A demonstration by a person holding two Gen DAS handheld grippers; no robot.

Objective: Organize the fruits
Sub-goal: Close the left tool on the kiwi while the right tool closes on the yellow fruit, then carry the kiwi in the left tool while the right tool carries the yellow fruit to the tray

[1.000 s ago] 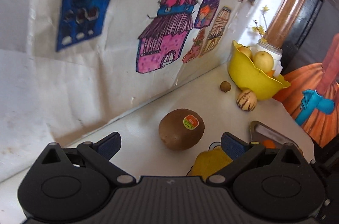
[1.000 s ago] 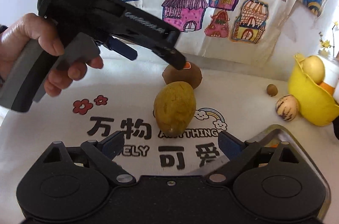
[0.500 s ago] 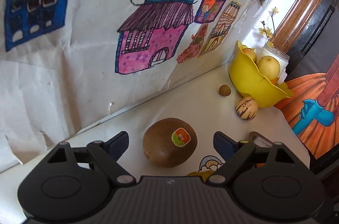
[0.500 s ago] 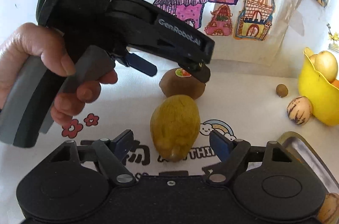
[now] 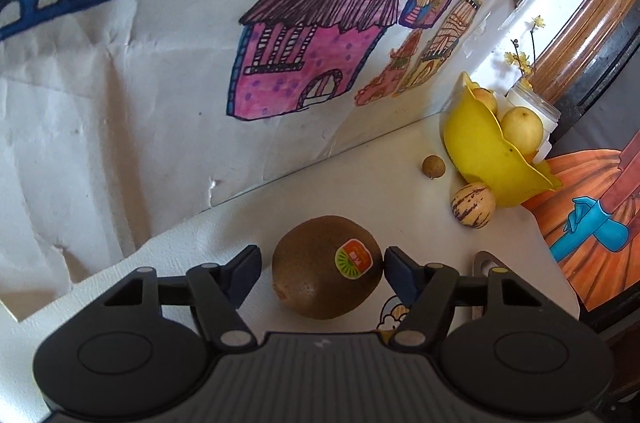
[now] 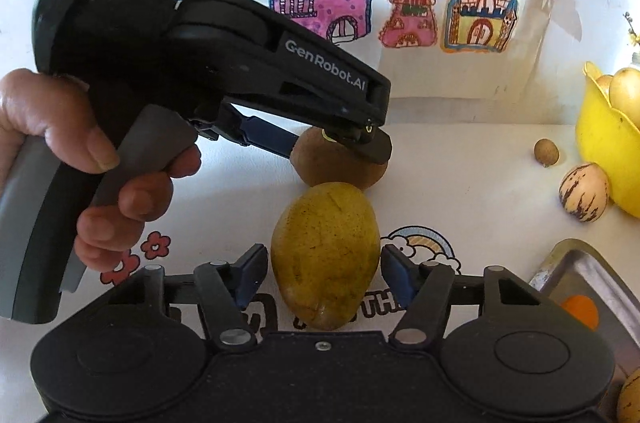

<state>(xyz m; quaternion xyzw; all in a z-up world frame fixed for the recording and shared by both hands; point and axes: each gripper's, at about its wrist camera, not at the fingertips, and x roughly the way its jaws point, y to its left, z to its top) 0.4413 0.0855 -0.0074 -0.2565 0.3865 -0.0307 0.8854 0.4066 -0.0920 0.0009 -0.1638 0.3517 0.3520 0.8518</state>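
A brown kiwi [image 5: 326, 267] with a sticker lies on the white table between the fingers of my left gripper [image 5: 323, 273]. Its jaws are closing; the right pad [image 5: 400, 277] is at the skin, and a small gap shows beside the left pad. In the right wrist view the left gripper [image 6: 332, 143] straddles the same kiwi [image 6: 336, 171] from above. A yellow-green mango [image 6: 326, 271] lies just in front of the kiwi, between the fingers of my right gripper [image 6: 324, 277]. Those jaws are closing too, with the pads close beside the fruit.
A yellow bowl [image 5: 480, 151] [image 6: 604, 151] holding pale fruits stands at the far right. Beside it lie a striped little melon [image 6: 584, 193] and a small brown round fruit [image 6: 546, 152]. A metal tray [image 6: 592, 275] sits at the near right. Paper drawings cover the back wall. A hand [image 6: 80, 151] holds the left gripper.
Both grippers have moved forward and down over their fruits. The jaws of both have narrowed from wide open to close around the kiwi and the mango.
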